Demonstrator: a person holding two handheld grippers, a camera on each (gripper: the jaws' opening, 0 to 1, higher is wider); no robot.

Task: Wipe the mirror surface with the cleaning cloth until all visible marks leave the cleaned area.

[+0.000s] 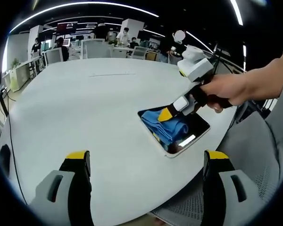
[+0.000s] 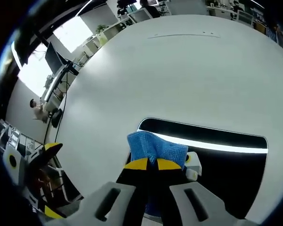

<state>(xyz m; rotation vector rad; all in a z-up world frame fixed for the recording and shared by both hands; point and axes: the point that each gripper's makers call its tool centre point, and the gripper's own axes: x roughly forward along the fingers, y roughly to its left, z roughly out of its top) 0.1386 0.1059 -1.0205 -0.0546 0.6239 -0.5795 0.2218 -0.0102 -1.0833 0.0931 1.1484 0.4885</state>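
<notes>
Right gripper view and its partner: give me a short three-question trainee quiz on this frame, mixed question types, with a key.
1. True or false: the right tool is shut on the blue cloth.
2. What does the cloth rest on? A) a chair B) the mirror C) bare table
3. Fill in: the left tool hovers with its jaws ____.

Key: 1 true; 2 B; 3 open, apart from the mirror and holding nothing.

Left hand-held gripper (image 1: 144, 162) hangs with its jaws spread wide apart, gripping nothing. Right hand-held gripper (image 2: 147, 164) looks pinched closed, jaws nearly touching, and the person's hand (image 1: 226, 89) wraps its handle with the forearm reaching in.
</notes>
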